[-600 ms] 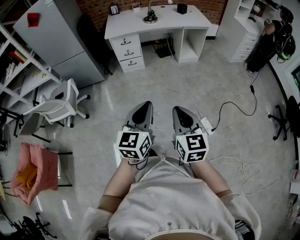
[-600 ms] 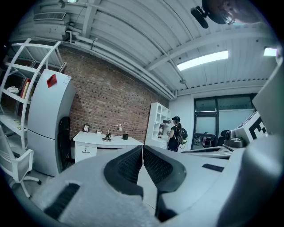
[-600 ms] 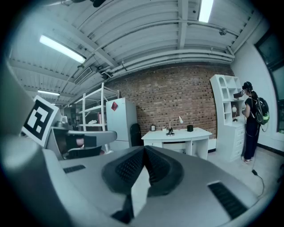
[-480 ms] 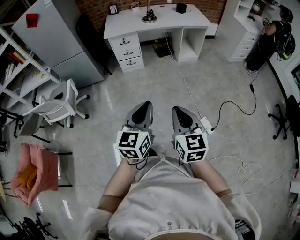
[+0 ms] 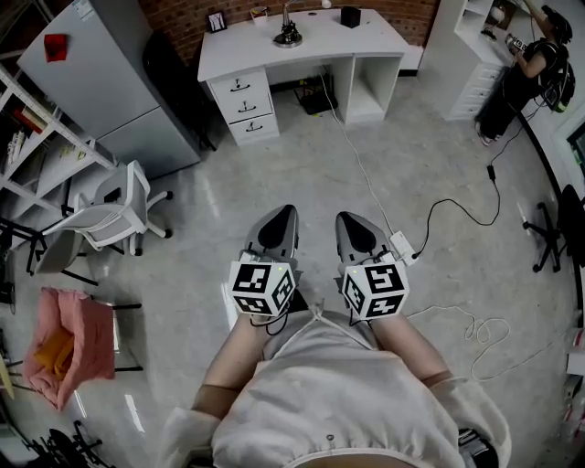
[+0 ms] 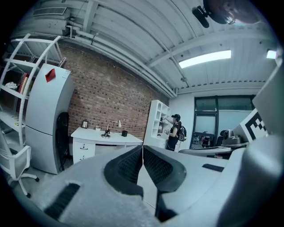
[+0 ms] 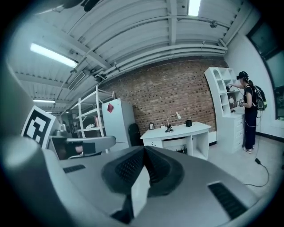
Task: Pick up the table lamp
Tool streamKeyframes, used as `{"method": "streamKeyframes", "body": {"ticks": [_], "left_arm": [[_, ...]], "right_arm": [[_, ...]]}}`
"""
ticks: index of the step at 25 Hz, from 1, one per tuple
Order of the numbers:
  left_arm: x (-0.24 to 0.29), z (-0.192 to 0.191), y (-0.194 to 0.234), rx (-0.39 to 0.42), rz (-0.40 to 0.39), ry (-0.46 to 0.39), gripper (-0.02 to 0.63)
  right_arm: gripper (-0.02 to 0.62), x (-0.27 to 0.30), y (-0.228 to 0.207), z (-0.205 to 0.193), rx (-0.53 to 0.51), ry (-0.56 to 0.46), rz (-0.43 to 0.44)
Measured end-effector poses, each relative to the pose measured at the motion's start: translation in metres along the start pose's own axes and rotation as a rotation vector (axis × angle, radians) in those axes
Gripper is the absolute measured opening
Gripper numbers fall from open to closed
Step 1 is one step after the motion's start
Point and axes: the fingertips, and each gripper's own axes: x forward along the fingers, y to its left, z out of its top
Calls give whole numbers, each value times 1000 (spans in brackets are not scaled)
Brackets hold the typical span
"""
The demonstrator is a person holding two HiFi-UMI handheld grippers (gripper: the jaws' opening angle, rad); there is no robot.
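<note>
You hold both tongs low in front of your tummy, side by side, pointing out over the grey floor [image 5: 439, 146]. Your left gripper [image 5: 281, 212] is clenched. In the left gripper view its two jaws press flat together and nothing sits between them. Your right gripper [image 5: 347, 219] is clenched too. Its jaws meet in one thin line in the right gripper view, and it holds nothing.

The table lamp [image 5: 288, 27] is far from you, well apart from both grippers. It stands upright on the white desk [image 5: 366, 44] at the far side of the room, in front of the brick wall [image 7: 177, 93]. The lamp has a round dark foot and a thin bent arm. A small picture frame [image 5: 217, 20] stands on the desk to the lamp's left, and a black cup [image 5: 350, 15] stands to its right. The desk has three drawers [image 5: 239, 105] on its left side and an open space on its right.

A white cable [image 5: 361, 164] runs from under the desk across the floor to a small white box [image 5: 402, 244]. In the head view the box shows just to the right of your right gripper.

A tall grey fridge [image 5: 110, 91] stands left of the desk, with a red thing [image 5: 56, 46] on it. A white office chair [image 5: 114, 215] is nearer to you on the left, and a pink cloth [image 5: 69, 334] hangs on a rack below it. On the right, a person [image 5: 521, 69] with a backpack stands at the white shelves [image 5: 466, 37].
</note>
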Motion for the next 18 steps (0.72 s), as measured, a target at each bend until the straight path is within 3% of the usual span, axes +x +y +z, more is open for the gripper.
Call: {"method": "streamKeyframes", "body": {"ticks": [8, 18], "left_arm": [[40, 0, 45, -27, -26, 19, 20], [122, 46, 168, -89, -85, 6, 20]], "right_arm": [[26, 61, -2, -7, 13, 68, 17], [26, 200, 10, 36, -6, 57, -25]]}}
